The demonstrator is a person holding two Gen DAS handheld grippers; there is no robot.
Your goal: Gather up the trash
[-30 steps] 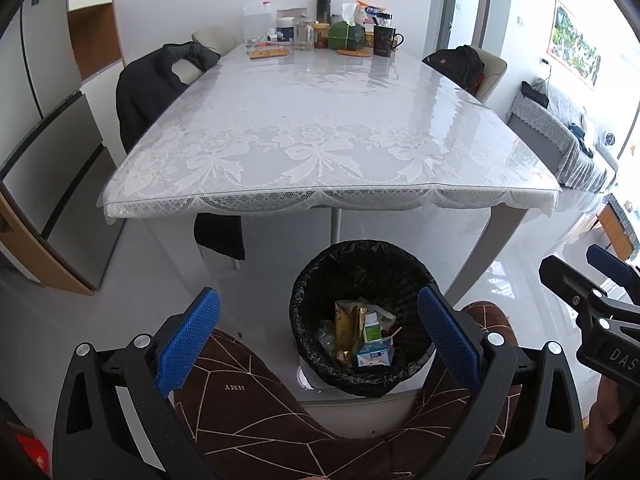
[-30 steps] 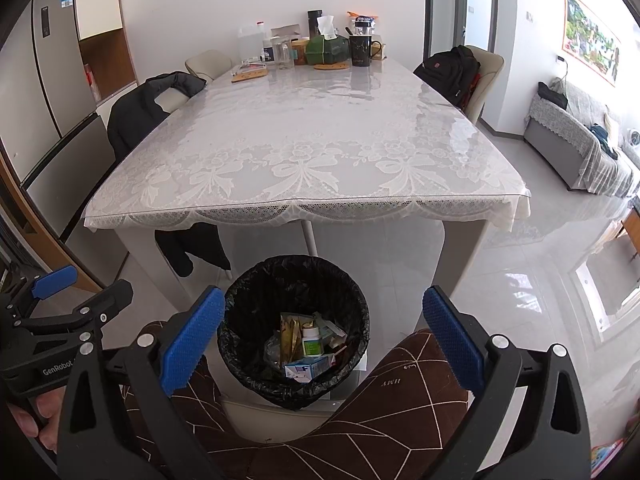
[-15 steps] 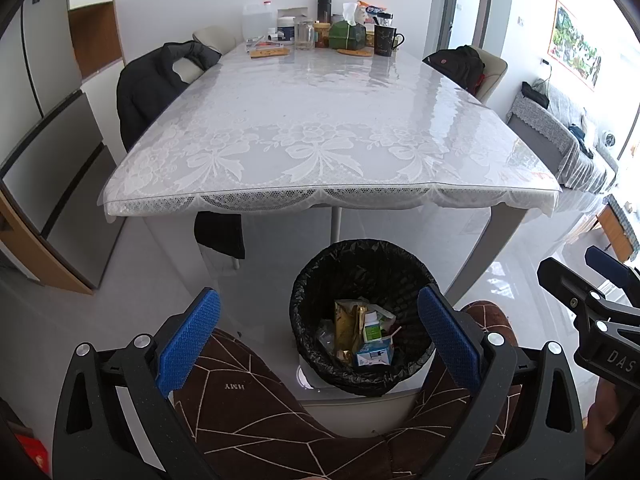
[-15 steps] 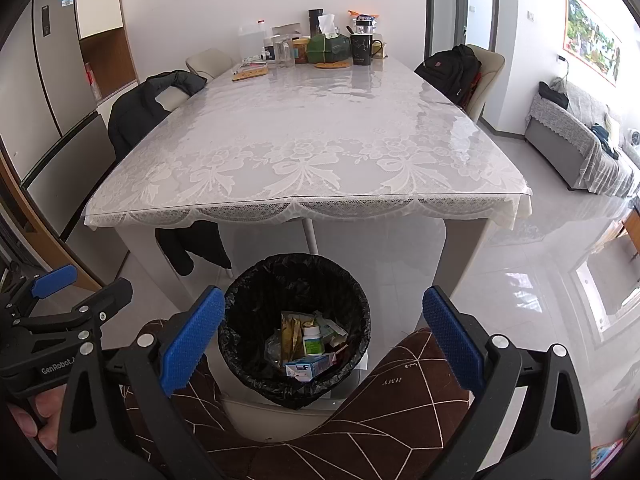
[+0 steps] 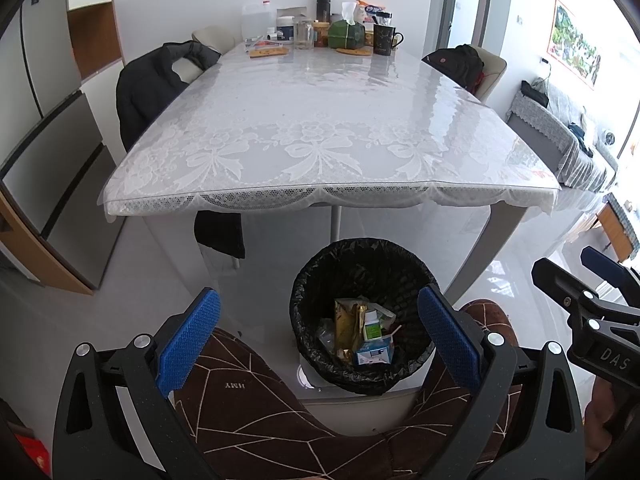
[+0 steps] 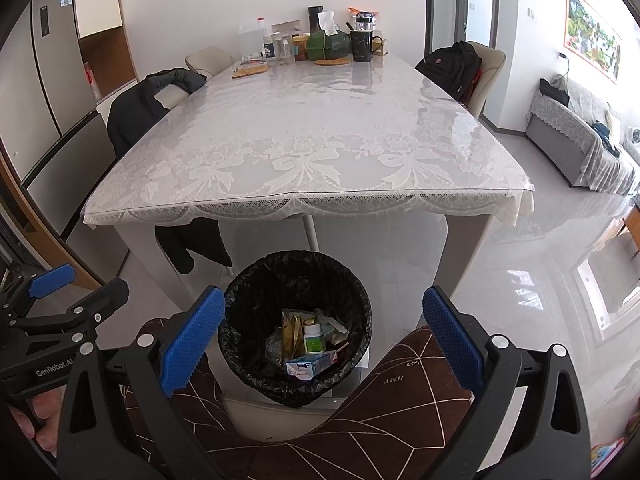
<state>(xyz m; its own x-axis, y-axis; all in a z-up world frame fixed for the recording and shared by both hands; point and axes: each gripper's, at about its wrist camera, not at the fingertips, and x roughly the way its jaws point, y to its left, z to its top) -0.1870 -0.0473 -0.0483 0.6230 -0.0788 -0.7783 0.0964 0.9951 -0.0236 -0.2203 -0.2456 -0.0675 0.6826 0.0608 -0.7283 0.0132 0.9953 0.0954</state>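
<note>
A bin lined with a black bag (image 5: pixel 304 280) (image 6: pixel 240 304) stands on the floor in front of the table, between the person's knees. Inside it lie a gold wrapper (image 5: pixel 347 326) (image 6: pixel 291 330), a small green-labelled bottle (image 5: pixel 372 326) (image 6: pixel 313 338) and a blue and white carton (image 5: pixel 374 353) (image 6: pixel 308 366). My left gripper (image 5: pixel 318 340) is open and empty, held above the near side of the bin. My right gripper (image 6: pixel 320 338) is open and empty, also above the bin. Each gripper shows at the edge of the other's view.
A table with a lace cloth (image 5: pixel 320 128) (image 6: pixel 312 136) stands behind the bin. At its far end stand a mug, a green tissue box, jars and bottles (image 5: pixel 320 32). Chairs with dark jackets flank it (image 5: pixel 148 84) (image 6: pixel 452 64). A fridge stands left, a sofa right.
</note>
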